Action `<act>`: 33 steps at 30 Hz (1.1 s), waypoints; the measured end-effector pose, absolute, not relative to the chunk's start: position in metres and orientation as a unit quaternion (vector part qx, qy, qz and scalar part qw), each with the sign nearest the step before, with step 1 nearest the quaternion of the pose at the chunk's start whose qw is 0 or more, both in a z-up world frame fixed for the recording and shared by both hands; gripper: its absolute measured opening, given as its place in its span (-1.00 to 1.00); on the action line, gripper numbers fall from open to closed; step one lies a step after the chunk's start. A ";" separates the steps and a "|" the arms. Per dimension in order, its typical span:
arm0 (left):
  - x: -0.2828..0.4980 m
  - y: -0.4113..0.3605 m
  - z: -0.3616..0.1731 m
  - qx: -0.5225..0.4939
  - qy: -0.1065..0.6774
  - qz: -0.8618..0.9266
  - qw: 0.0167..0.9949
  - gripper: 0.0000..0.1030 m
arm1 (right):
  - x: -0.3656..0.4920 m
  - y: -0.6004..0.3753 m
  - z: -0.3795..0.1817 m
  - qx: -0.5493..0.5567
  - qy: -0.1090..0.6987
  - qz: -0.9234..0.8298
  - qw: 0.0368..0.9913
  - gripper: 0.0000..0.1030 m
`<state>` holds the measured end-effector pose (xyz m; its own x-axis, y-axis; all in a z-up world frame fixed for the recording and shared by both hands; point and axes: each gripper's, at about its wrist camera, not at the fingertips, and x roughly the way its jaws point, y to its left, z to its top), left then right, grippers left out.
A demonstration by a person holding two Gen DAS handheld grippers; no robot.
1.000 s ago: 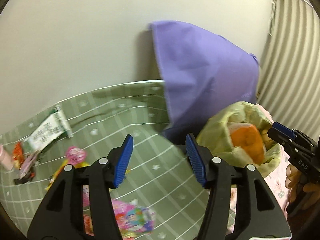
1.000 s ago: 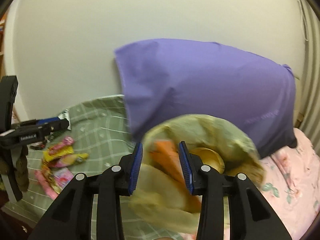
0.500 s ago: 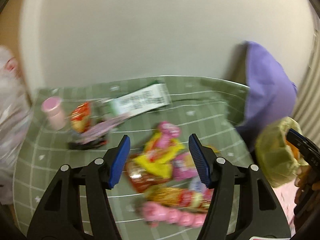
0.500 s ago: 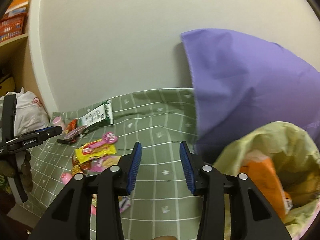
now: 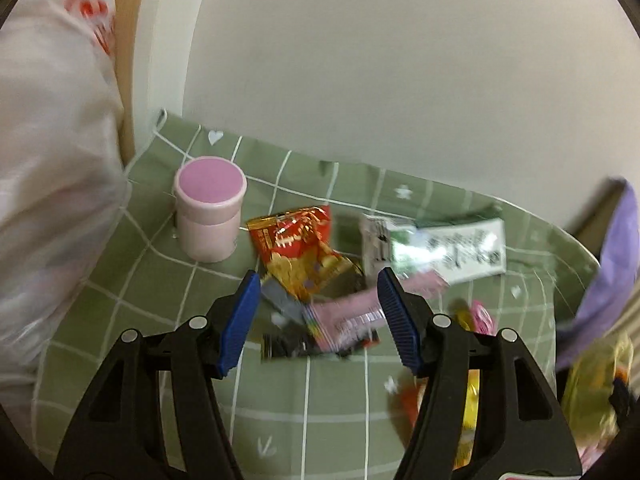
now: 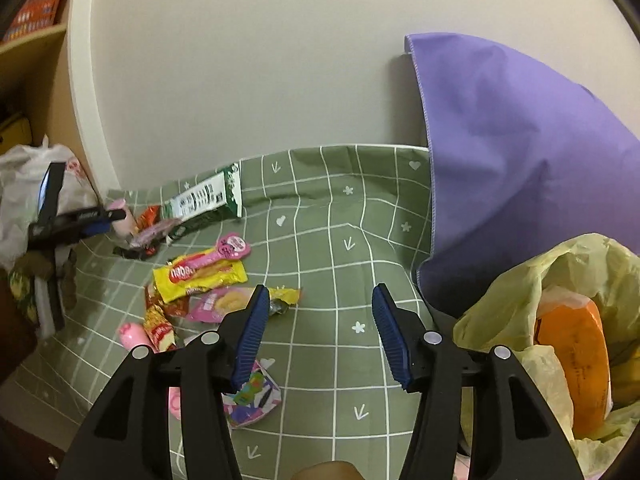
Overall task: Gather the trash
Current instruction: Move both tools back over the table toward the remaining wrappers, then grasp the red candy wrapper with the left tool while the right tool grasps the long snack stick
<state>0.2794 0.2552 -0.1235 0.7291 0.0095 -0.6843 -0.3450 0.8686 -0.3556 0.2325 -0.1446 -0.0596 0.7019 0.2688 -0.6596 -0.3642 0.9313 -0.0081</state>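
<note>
Snack wrappers lie scattered on a green checked bedsheet (image 6: pixel 328 240). In the left wrist view my left gripper (image 5: pixel 316 316) is open and empty just above a pink wrapper (image 5: pixel 344 316) and a red-gold wrapper (image 5: pixel 300 248), with a green-white carton (image 5: pixel 444 252) behind. My right gripper (image 6: pixel 316 328) is open and empty over bare sheet. A yellow wrapper (image 6: pixel 200 276) and other wrappers lie to its left. A yellow-green trash bag (image 6: pixel 560 336) holding an orange packet sits at the right. The left gripper also shows in the right wrist view (image 6: pixel 108 216).
A pink lidded cup (image 5: pixel 208 208) stands near the sheet's far left corner. A purple pillow (image 6: pixel 520 152) leans on the wall at the right. A white plastic bag (image 5: pixel 48 160) hangs at the left by a wooden shelf (image 6: pixel 32 40).
My left gripper has swung left from the pillow and trash bag to the wrapper pile by the pink cup. My right gripper has turned left off the bag, and its jaws have opened wider.
</note>
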 end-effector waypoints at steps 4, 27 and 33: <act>0.313 0.256 -0.140 -0.242 0.379 0.115 0.886 0.12 | 0.237 -0.139 -0.073 -0.076 0.377 0.175 0.906 -0.02; 0.199 0.180 -0.116 -0.190 0.412 -0.002 0.891 -0.69 | 0.214 -0.071 -0.115 -0.095 0.430 0.374 0.816 -0.08; 0.176 0.164 -0.129 -0.190 0.429 -0.010 0.883 -0.45 | 0.216 -0.041 -0.135 -0.131 0.452 0.398 0.787 -0.52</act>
